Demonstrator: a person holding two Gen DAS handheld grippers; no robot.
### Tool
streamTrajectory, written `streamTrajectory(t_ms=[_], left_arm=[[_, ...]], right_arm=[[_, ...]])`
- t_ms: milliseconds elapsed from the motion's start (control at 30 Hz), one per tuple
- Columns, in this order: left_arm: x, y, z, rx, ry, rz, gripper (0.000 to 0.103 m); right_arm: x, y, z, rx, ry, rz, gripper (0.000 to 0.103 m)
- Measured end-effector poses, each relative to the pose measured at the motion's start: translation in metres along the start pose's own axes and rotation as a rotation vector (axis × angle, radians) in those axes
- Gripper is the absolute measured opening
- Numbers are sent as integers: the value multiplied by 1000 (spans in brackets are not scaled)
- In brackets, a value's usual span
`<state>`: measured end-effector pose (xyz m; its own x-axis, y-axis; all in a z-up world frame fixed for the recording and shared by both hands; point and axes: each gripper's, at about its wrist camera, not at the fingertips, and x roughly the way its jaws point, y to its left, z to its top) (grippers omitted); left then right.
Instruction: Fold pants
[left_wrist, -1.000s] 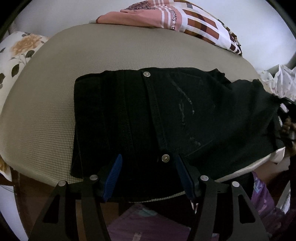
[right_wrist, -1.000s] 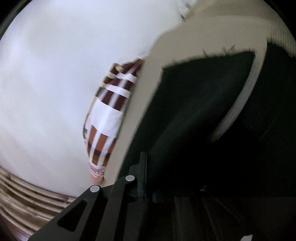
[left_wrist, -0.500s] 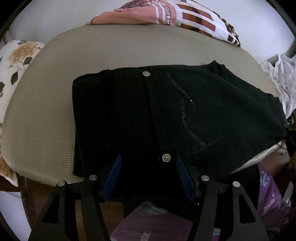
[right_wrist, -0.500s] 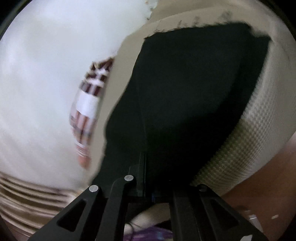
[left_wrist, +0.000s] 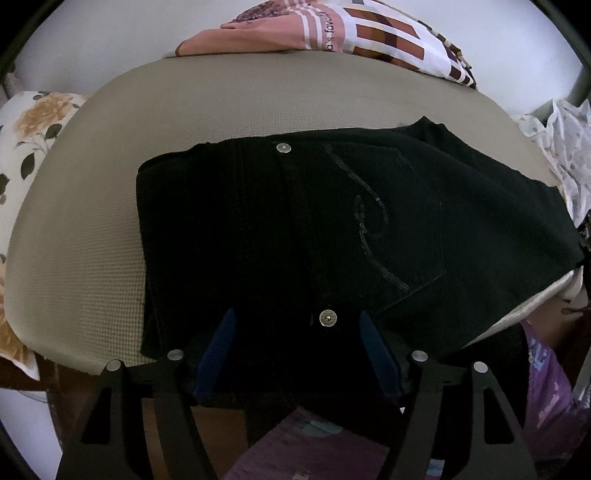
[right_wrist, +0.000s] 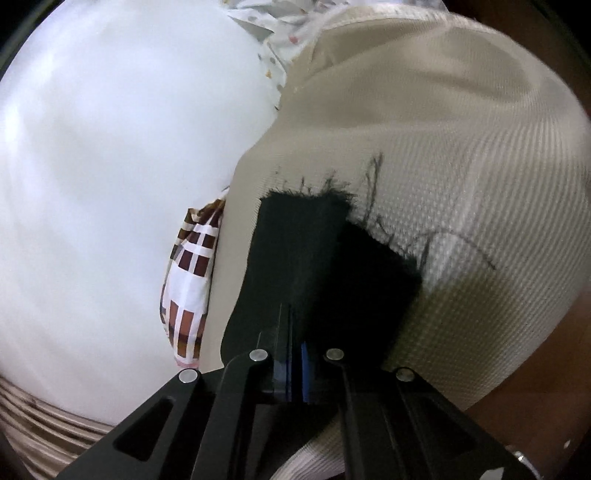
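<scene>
Black pants (left_wrist: 332, 229) lie flat across a beige mesh cushion (left_wrist: 229, 96), waistband to the left, with a stitched back pocket and metal buttons showing. My left gripper (left_wrist: 299, 332) is open, its blue pads astride the near edge of the pants by a button. In the right wrist view my right gripper (right_wrist: 293, 332) is shut on the frayed leg end of the pants (right_wrist: 317, 258), which rests on the cushion (right_wrist: 443, 155).
A pink and brown patterned cloth (left_wrist: 332, 29) lies at the cushion's far edge, also seen in the right wrist view (right_wrist: 188, 280). A floral pillow (left_wrist: 29, 125) sits left, a white speckled cloth (left_wrist: 569, 147) right. A white wall stands behind.
My right gripper has carried the leg end across and down onto the cushion. The pants now lie flatter and more spread to the right. My left gripper has stayed in place, open.
</scene>
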<state>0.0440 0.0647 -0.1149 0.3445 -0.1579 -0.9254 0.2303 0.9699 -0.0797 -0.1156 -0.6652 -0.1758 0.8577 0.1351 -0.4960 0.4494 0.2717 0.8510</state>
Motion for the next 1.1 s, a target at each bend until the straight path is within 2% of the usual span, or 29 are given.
streamTrajectory(t_ms=[67,133,233,267,333,433,500,533,567,600,733,833,1000,1100], left_arm=[[-1,1,0,-6,-7,-13,71],[-5,2,0,-9,-23,-24,71],[-27,9,-1,-64,-88,-81,71],[-41,14,-3,-96,-127,-107,71],[-61,29,-6,-162,-174,-129,71],[-83,64,-17,-300,-210,-155,71],[-85,85,-26,-353,-175,-147,71],[-83,92,-30,-357,-141,-121,71],[-80,98,-36,-356,-116,-99,71],[-79,100,-40,-355,-104,-96,69],[-70,97,-54,-352,-60,-180,69],[-55,82,-54,-330,-17,-162,69],[-56,80,-43,-338,-70,-214,69],[-41,77,-35,-322,-5,-187,68]], right_arm=[[8,-11,-4,22,26,3,3],[13,-15,-4,63,37,50,1],[15,-10,-2,100,69,111,17],[15,-7,-3,98,78,125,26],[17,2,-9,69,96,147,33],[24,11,-21,7,131,135,33],[29,12,-27,-22,135,106,22],[30,11,-29,-28,140,93,13],[31,9,-30,-30,142,87,9],[30,8,-32,-27,138,91,8],[29,6,-32,-25,139,87,8],[39,9,-33,0,141,94,8],[39,7,-35,13,141,93,5],[38,7,-35,15,138,92,5]])
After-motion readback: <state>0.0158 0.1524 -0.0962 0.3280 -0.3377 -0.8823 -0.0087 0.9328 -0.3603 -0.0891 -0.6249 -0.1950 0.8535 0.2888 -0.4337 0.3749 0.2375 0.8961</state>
